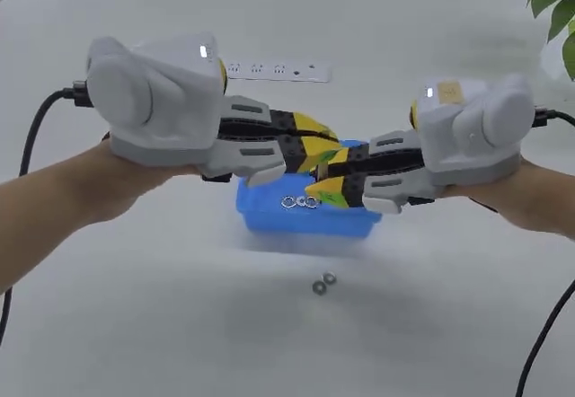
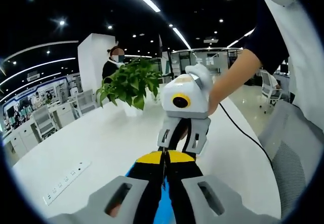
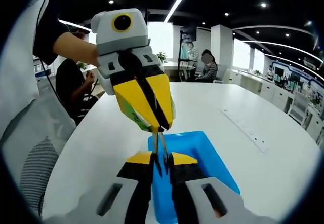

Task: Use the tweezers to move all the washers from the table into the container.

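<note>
Both grippers hold the tweezers above the blue container.
The left gripper [image 1: 316, 145], a grey shell with yellow-black jaws, is closed on the tweezers [image 3: 161, 144], two thin dark metal prongs. The right gripper [image 1: 325, 177] faces it tip to tip, its jaws pressed together on the same prongs. Under them the container [image 1: 260, 216], a smooth blue plastic tray, holds three washers [image 1: 299, 202], small shiny flat rings. Nearer, two washers [image 1: 324, 283] lie on the matte white table [image 1: 180, 325].
</note>
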